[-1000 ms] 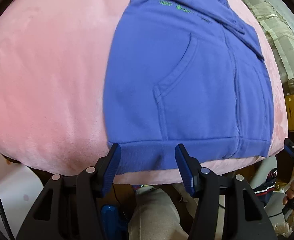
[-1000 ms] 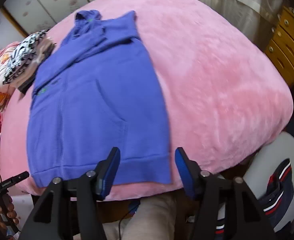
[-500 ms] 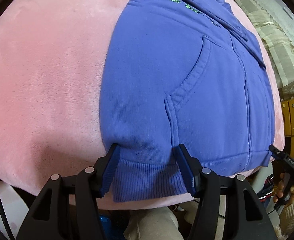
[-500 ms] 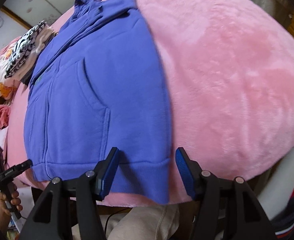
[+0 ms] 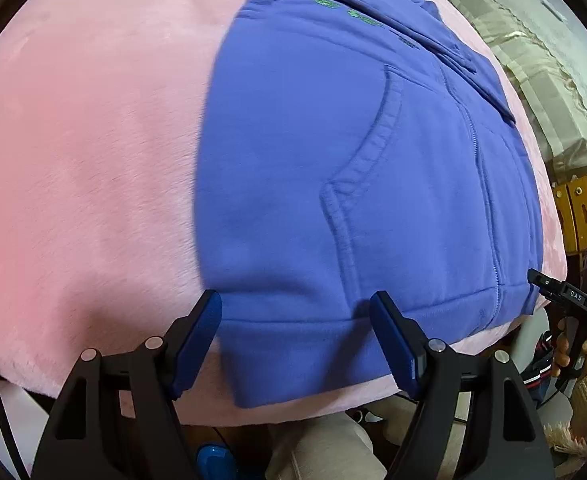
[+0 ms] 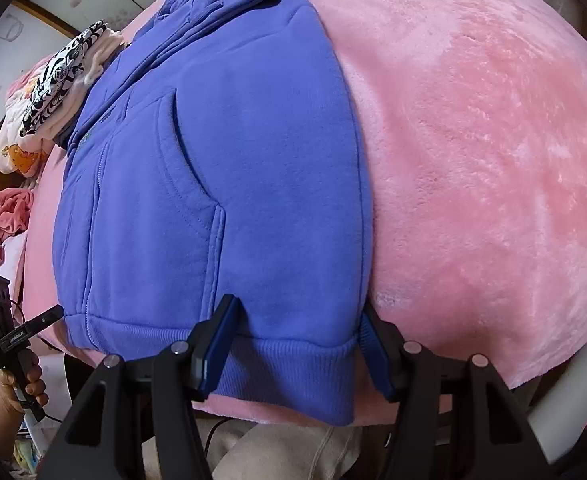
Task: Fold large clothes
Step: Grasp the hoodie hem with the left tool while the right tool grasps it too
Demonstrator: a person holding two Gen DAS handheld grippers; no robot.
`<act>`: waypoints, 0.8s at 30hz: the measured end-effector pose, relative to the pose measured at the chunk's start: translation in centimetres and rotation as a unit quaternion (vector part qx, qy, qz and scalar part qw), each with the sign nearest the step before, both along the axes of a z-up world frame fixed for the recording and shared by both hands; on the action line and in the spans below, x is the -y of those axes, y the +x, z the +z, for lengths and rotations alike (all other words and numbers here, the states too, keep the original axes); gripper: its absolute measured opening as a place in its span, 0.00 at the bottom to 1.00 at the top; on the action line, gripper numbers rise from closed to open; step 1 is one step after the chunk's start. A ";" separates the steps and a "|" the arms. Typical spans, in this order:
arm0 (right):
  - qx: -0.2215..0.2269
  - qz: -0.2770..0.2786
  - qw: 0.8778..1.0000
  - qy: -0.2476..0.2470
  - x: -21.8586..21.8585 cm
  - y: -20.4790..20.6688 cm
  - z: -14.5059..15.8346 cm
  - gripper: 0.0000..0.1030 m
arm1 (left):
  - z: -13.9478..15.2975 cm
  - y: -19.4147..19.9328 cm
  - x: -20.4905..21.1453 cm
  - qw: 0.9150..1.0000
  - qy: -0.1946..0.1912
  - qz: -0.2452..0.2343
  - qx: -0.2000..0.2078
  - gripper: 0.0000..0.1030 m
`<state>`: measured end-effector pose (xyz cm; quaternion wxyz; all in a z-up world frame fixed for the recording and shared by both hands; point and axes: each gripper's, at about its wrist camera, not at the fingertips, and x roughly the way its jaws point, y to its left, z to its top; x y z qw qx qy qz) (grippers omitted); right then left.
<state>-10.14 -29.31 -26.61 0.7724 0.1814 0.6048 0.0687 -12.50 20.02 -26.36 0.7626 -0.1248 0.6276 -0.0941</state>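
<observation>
A purple zip hoodie (image 5: 333,160) lies flat on a pink plush bed cover (image 5: 73,160), its ribbed hem toward me. My left gripper (image 5: 293,304) rests on the hem's left corner. Its jaws are opening and the fabric lies between them unpinched. In the right wrist view the hoodie (image 6: 233,140) fills the middle. My right gripper (image 6: 298,312) straddles the hem's right corner: one finger (image 6: 221,332) sits on the cloth and the other touches its side edge, with no pinch seen. Each gripper also shows at the rim of the other's view, in a hand.
Folded clothes (image 6: 57,80) and a crumpled pink garment (image 6: 1,220) lie past the hoodie's left side. Wooden drawers (image 5: 577,212) and cream bedding (image 5: 553,80) stand to the right of the bed. A person's beige trouser leg (image 5: 325,448) is below the bed edge.
Both grippers came down from above the bed edge onto the hoodie's hem corners. The left jaws spread wider. The hoodie has not shifted.
</observation>
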 end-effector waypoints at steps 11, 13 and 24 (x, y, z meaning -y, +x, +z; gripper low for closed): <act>-0.005 0.018 1.000 0.008 0.3 0.6 -0.5 0.58 | -0.8 -1.7 -2.4 0.998 -0.043 0.013 -0.031 0.73; -0.006 0.017 1.000 0.011 0.5 0.7 -0.7 0.58 | -1.3 -1.0 -2.1 0.998 -0.052 0.018 -0.031 0.73; -0.005 0.047 0.996 0.073 1.4 1.2 -0.6 0.35 | -2.2 1.4 0.1 0.998 -0.064 -0.014 -0.017 0.55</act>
